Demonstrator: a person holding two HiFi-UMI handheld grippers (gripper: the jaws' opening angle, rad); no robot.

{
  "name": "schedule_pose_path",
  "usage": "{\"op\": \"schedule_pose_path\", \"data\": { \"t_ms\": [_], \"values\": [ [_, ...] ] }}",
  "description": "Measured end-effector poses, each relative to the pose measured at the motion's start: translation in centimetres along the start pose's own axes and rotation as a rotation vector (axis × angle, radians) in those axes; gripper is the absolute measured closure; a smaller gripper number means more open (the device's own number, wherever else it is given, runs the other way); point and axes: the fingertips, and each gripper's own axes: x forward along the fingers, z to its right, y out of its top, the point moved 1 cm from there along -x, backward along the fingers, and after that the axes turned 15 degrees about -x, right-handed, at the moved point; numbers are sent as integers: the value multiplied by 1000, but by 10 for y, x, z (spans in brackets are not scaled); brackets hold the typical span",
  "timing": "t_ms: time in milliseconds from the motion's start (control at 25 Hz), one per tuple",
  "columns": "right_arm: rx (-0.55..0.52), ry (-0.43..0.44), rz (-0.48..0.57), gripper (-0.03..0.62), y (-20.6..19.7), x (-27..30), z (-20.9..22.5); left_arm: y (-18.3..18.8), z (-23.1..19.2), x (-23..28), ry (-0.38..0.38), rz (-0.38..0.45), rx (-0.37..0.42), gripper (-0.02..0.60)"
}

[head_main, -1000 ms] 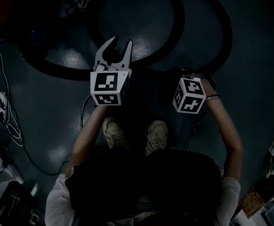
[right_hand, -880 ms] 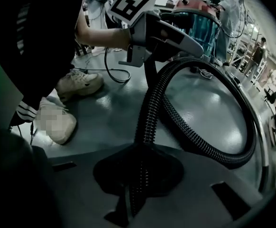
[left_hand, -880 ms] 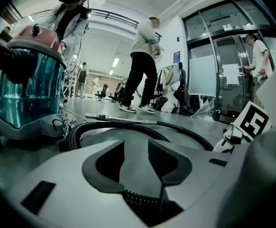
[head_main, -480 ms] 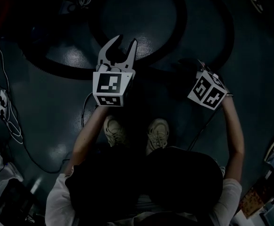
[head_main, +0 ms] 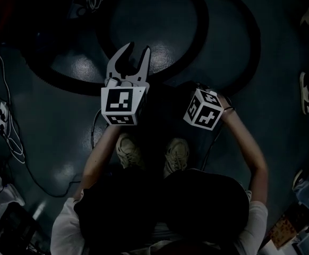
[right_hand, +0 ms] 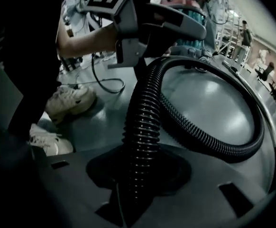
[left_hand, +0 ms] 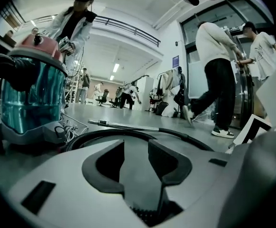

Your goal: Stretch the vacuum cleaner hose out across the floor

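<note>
On the floor [head_main: 149, 20]: your hose [head_main: 205, 31] lies in wide black loops just ahead of your shoes [head_main: 177, 154], with the vacuum cleaner [left_hand: 31, 94] standing beside them.
Right gripper [right_hand: 140, 175]: you have just been closing its jaws. They clamp the ribbed hose, which rises from between them.
Left gripper [head_main: 135, 51]: you hold it over the near loop, jaws apart, nothing between them.

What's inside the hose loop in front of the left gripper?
Only bare, glossy floor shows inside the hose loop. The left gripper covers the loop's near edge, so that stretch is hidden.
</note>
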Motion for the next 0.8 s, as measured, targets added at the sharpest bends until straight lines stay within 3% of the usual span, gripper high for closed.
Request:
{"op": "schedule_pose_path", "data": {
  "t_ms": [160,320,520,800],
  "values": [
    [195,-101,151,436,28,-8,31,20,3,-9,5,75,53,438],
    [377,-179,287,436,51,-31,72,27,2,-12,3,91,47,437],
    [541,-174,404,436,84,-42,112,32,-10,-11,28,117,0,439],
    [749,-204,461,436,77,-41,175,25,-14,-9,20,75,12,439]
  ]
}}
